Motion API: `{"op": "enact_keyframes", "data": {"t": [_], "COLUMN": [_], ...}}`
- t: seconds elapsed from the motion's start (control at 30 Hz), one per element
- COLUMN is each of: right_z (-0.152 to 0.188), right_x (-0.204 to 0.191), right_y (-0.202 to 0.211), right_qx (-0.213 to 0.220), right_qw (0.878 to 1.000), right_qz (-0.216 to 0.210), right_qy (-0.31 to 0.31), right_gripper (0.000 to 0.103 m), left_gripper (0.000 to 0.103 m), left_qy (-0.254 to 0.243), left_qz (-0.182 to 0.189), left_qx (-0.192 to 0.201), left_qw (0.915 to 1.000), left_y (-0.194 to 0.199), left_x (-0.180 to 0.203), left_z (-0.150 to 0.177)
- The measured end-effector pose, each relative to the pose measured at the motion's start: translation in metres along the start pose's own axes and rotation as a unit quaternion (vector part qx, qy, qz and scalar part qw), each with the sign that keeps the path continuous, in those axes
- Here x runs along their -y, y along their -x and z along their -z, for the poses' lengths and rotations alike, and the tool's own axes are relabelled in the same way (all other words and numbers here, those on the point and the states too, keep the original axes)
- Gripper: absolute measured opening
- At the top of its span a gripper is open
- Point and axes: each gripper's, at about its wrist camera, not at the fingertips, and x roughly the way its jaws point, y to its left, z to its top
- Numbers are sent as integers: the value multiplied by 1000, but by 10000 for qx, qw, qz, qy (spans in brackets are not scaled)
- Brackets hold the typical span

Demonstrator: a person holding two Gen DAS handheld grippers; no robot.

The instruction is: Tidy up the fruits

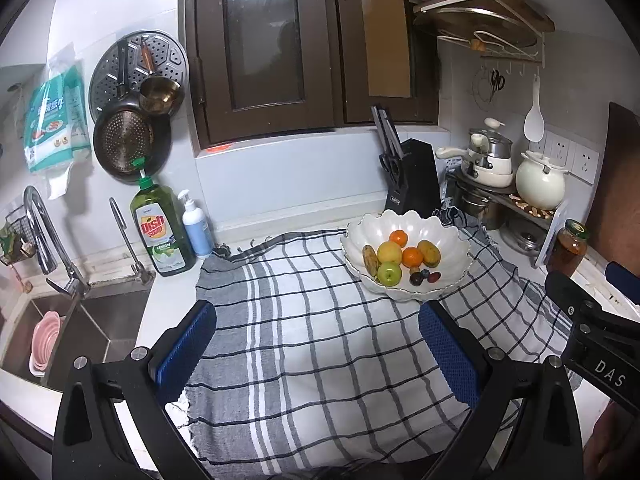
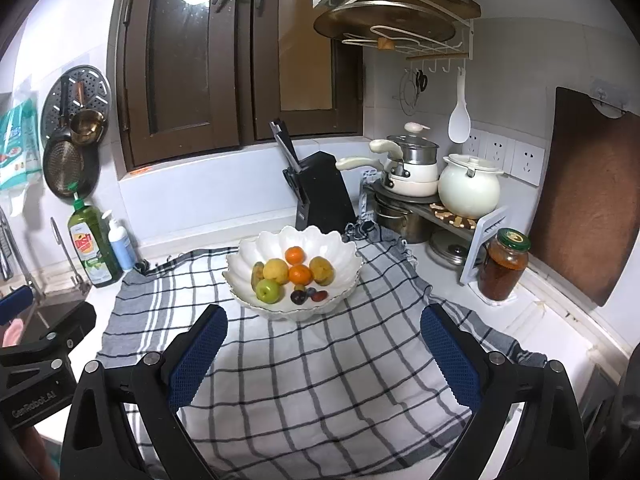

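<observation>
A white scalloped bowl (image 1: 448,236) (image 2: 320,240) stands on a checked cloth (image 1: 312,340) (image 2: 320,380). It holds two oranges (image 1: 412,257) (image 2: 300,274), a yellow fruit (image 1: 389,252) (image 2: 275,270), a green apple (image 1: 389,273) (image 2: 268,290), two yellow-brown fruits (image 2: 321,270) and dark grapes (image 1: 425,277) (image 2: 309,294). My left gripper (image 1: 318,324) is open and empty above the cloth, in front of the bowl. My right gripper (image 2: 324,324) is open and empty, just short of the bowl's front rim.
A sink (image 1: 80,332) with tap lies left, with a green dish soap bottle (image 1: 160,232) and a pump bottle (image 1: 197,226) beside it. A knife block (image 2: 320,192), pots on a rack (image 2: 440,188), a jar (image 2: 502,266) and a cutting board (image 2: 592,208) stand behind and to the right.
</observation>
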Motion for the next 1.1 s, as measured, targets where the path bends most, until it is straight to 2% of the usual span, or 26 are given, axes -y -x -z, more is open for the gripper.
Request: {"op": "enact_keyframes", "data": {"t": [1.1], "right_z": [1], "right_x": [-7], "right_y": [8], "right_qx": [15], "right_qw": [10000], "right_qz": [-77], "right_qy": [24], "right_gripper": [98], "left_gripper": [103], "left_qy": [-34], "left_qz": [-38], "left_qx": [44], "left_qw": [10000], "left_y": [9], "left_x": [-2], "left_z": [0]}}
